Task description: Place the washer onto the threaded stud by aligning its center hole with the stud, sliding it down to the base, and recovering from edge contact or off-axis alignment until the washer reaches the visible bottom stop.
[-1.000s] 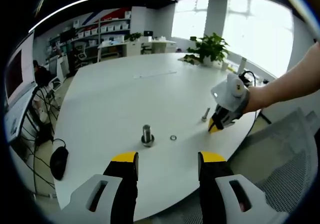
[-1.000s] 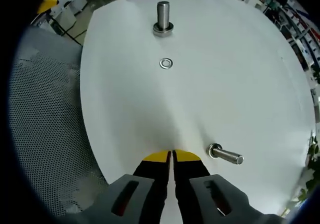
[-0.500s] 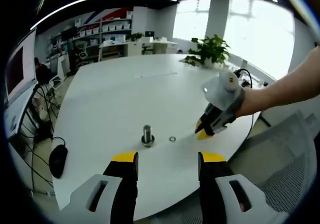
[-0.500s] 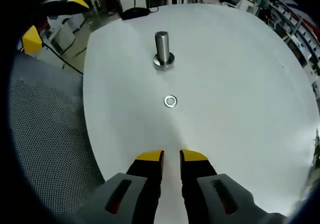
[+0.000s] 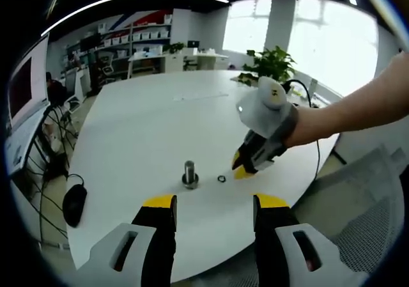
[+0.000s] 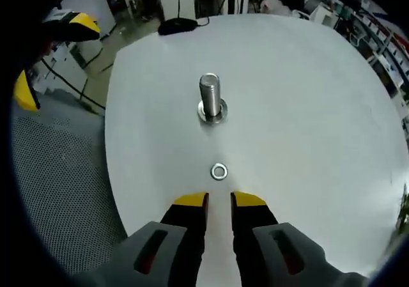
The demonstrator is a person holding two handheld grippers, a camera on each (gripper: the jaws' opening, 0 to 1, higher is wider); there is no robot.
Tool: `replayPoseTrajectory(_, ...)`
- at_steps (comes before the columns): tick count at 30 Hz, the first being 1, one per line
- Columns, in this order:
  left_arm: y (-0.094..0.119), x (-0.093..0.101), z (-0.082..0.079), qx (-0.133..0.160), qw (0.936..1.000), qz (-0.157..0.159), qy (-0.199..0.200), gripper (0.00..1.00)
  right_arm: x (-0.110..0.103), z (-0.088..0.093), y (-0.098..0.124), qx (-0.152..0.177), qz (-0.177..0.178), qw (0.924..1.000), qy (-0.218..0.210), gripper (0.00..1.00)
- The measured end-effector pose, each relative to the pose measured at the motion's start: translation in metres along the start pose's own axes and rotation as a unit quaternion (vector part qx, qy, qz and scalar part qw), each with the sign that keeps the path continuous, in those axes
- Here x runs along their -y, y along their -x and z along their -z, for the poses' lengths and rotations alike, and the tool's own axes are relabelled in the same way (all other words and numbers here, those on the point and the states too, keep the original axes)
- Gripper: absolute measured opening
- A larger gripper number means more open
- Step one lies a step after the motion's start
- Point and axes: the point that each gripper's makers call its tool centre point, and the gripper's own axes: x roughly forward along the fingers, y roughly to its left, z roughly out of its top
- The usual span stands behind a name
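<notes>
Steel glinted from the washer (image 6: 219,171), which lay flat on the white table (image 6: 307,108), just ahead of the right gripper (image 6: 219,201) and near the threaded stud (image 6: 209,95), standing upright on its base. The right jaws were held slightly parted, with a narrow gap between the yellow tips, and nothing was gripped. In the left gripper view the left gripper (image 5: 214,205) was held back from the work with its jaws wide apart and empty, while the washer (image 5: 221,179) was seen between the stud (image 5: 188,171) and the right gripper (image 5: 244,169). The step in hand was judged to be the pick-up. It would be done best if the tips were lowered astride the washer's rim, closed gently, and the ring kept level for threading over the stud.
</notes>
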Motion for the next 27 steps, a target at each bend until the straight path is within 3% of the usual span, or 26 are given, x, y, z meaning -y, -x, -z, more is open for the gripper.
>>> replayPoseTrajectory(11,-0.001,0.0,0.001,-0.001,1.0,0.001,0.003,0.46,-0.003,-0.016,-0.019,-0.009,-0.004,0.9995,0.03,0.2)
replayPoseTrajectory(17,0.0,0.0,0.001,0.0,1.0,0.002,0.005,0.46,-0.004,-0.009,-0.022,-0.029,-0.004,0.9984,0.049,0.19)
replayPoseTrajectory(27,0.0,0.001,0.0,0.002,0.9999,0.005,0.008,0.47,-0.002,-0.011,-0.023,-0.027,-0.006,0.9976,0.063,0.18)
